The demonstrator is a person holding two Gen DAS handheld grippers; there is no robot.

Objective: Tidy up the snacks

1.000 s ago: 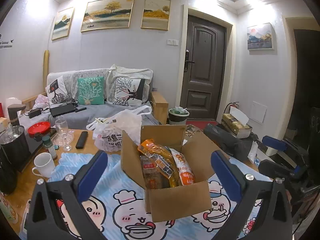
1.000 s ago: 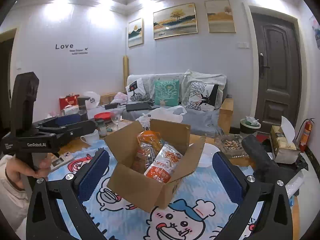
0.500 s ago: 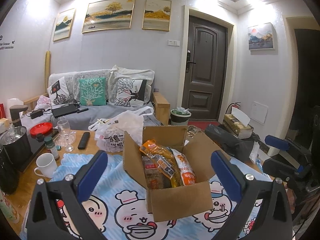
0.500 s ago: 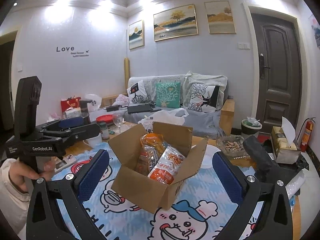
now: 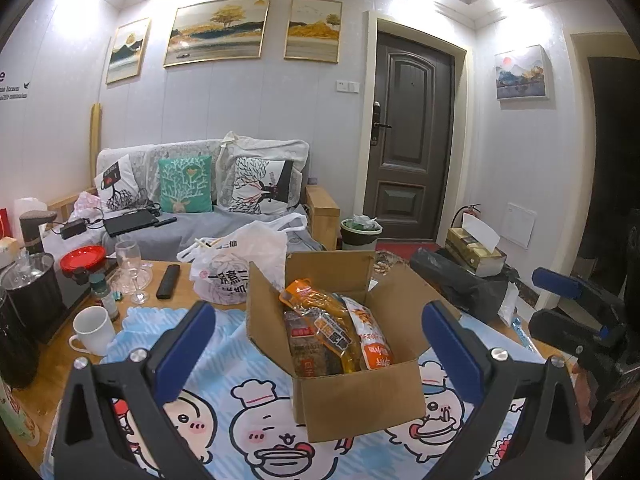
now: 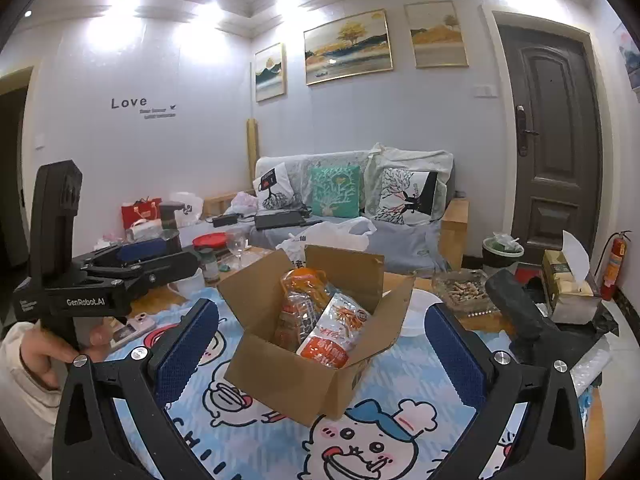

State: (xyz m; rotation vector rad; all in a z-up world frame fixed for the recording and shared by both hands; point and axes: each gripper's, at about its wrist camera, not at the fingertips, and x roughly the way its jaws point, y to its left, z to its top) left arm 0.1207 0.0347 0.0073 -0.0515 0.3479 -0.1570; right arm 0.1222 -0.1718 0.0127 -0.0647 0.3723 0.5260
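Note:
An open cardboard box (image 5: 360,396) stands on the blue cartoon tablecloth (image 5: 240,420). It holds several snack packets (image 5: 332,332), orange and brown, standing upright. The box (image 6: 288,376) and packets (image 6: 328,332) also show in the right wrist view. My left gripper (image 5: 320,344) is open and empty, held back from the box with its blue pads either side. My right gripper (image 6: 322,344) is open and empty, also short of the box. The left gripper's body (image 6: 104,280) shows at the left of the right wrist view.
A white mug (image 5: 94,330), glass (image 5: 130,264), black kettle (image 5: 32,292), remote (image 5: 168,280) and white plastic bag (image 5: 236,268) stand at the table's left and back. A black bag (image 5: 460,284) and tissue box (image 5: 476,248) lie right. A sofa stands behind.
Both grippers drifted slightly, so the box sits a little more central in each view. Nothing was picked up or released.

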